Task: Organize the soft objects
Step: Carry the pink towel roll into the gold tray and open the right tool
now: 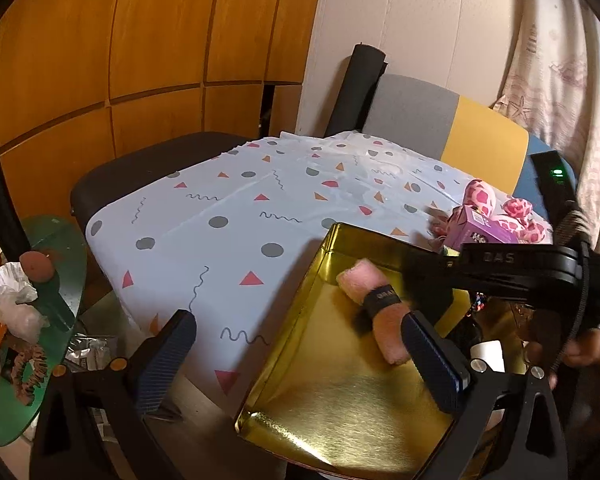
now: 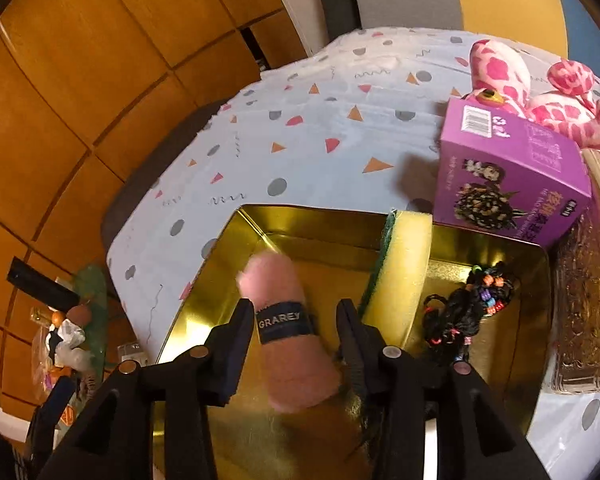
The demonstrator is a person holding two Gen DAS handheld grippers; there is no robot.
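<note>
The right gripper (image 2: 296, 340) stands with its fingers apart on either side of a rolled pink towel (image 2: 290, 332), a gap showing on each side; the towel, bound by a dark band, lies inside a gold tin (image 2: 260, 224). The left gripper (image 1: 296, 356) hangs wide open over the tin's near left edge, gripping nothing. Beside the towel a yellow sponge (image 2: 404, 272) leans upright in the tin, next to a tangle of dark beaded cord (image 2: 472, 300) whose form is hard to make out. A purple box (image 2: 512, 176) rests tilted against the tin's far right corner. Beyond it a pink spotted plush toy (image 2: 540, 92) lies partly hidden on the patterned tablecloth (image 2: 300, 120). An embossed lid (image 2: 584, 312) is cut off at right.
</note>
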